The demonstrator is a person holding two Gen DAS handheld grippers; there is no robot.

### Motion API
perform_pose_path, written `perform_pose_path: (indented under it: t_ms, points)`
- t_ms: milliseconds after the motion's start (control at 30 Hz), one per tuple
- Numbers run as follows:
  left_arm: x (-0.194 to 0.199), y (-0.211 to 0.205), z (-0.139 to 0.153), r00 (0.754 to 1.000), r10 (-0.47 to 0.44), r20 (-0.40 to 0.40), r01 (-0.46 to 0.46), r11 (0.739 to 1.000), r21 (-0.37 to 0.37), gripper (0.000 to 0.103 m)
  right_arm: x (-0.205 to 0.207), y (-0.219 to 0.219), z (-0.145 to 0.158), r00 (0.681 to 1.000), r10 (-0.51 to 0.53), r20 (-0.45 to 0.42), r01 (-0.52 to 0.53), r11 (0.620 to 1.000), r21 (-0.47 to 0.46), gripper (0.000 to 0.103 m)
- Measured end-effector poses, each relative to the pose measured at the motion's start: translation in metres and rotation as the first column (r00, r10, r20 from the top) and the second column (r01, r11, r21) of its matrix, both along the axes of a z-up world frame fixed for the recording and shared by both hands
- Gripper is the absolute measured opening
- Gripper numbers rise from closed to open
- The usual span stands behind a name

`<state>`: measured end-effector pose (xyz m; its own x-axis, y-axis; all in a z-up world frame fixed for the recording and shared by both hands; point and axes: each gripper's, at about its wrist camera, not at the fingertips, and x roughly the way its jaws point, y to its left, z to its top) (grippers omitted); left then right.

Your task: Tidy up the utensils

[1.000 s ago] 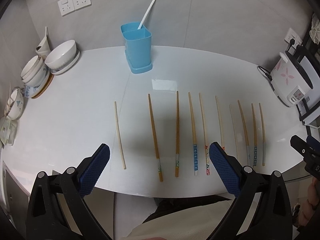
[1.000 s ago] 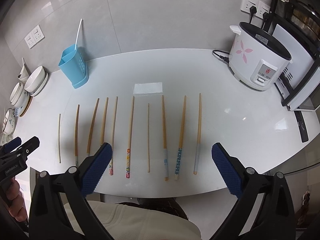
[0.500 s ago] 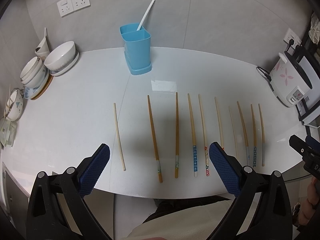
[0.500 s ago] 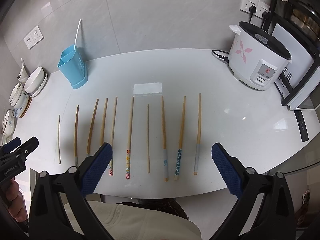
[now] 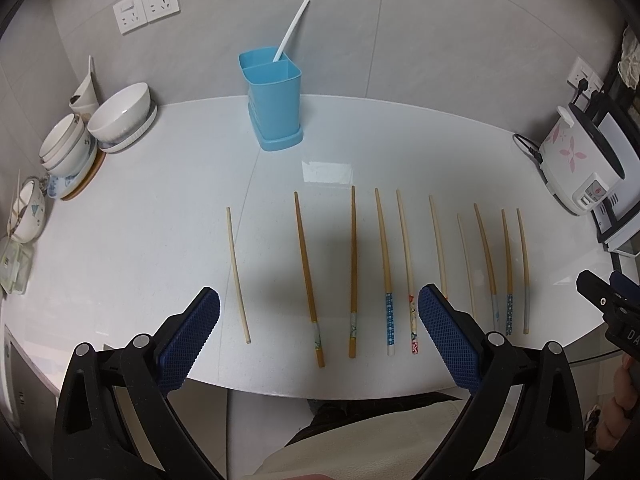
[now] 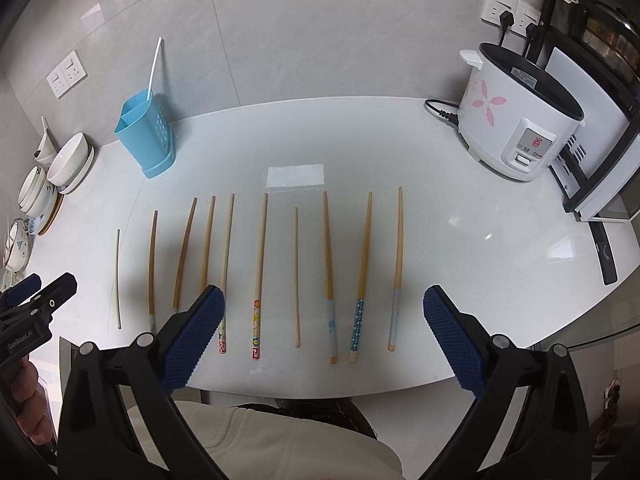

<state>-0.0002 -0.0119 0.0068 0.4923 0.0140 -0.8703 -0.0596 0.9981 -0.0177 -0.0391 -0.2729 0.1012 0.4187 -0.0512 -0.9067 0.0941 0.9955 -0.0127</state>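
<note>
Ten chopsticks are laid side by side, roughly parallel and apart from one another, on the white glossy countertop [image 5: 160,240], thick ends toward its near edge. At the left end of the row lies a plain pale wooden chopstick [image 5: 237,274]; a shorter plain one [image 6: 296,276] lies near the middle, and a chopstick with a grey-banded end [image 6: 396,268] closes the right end. A light-blue plastic two-compartment utensil holder [image 5: 275,98] is stood upright behind the row, well apart from it, with a white straw-like stick [image 5: 291,29] leaned in its rear compartment. The left gripper [image 5: 319,322] is held with blue-padded fingers spread wide above the near edge, empty. The right gripper [image 6: 323,320] is likewise spread and empty. Stacked white ceramic bowls [image 5: 120,114] are set at far left; a white flower-printed rice cooker [image 6: 516,118] at far right.
</note>
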Motion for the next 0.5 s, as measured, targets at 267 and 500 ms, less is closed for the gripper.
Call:
perform_pose_path:
  t_ms: [267,500]
  points:
    - [0.0002,-0.0005,-0.0002,1.0,-0.001,-0.001,0.001,1.0,0.0,0.097,0.0006,0.0005,-0.0001,1.0,0.001,0.001,-0.001,1.0,-0.001,0.096]
    - [0.0011,-0.0006,-0.0003,1.0,0.0,-0.002,0.0,1.0,0.0,0.097,0.0013,0.0016,-0.0007,1.0,0.001,0.0,-0.001,1.0,-0.001,0.096]
